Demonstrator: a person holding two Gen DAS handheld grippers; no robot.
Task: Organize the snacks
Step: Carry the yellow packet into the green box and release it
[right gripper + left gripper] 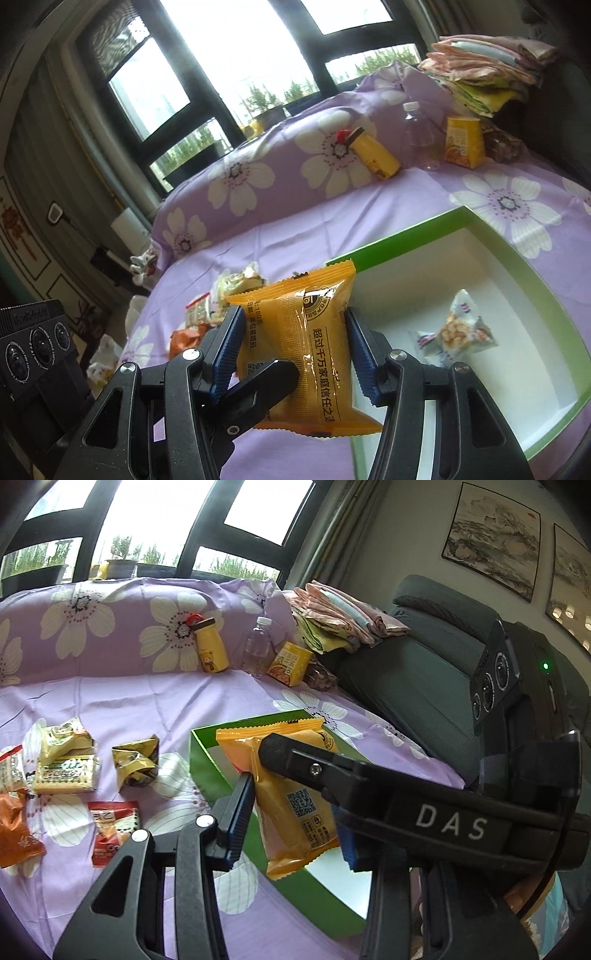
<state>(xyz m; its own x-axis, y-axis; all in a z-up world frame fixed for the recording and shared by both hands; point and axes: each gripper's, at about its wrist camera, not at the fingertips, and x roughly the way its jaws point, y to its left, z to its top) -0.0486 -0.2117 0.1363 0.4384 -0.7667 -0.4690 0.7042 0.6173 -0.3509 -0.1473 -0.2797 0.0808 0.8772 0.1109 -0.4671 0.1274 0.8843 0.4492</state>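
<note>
Currently gripped from both sides: orange packet (306,350), clamped by right gripper (295,354) and left gripper (291,805), above near-left rim of green box (554,302). Risk: uneven pull tearing film, or early release dropping packet outside box.

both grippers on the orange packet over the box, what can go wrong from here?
1. Both the left gripper and right gripper pinch one orange packet; uneven pulling could tear it.
2. Released here, near the green box edge, it could land on the sheet.
</note>
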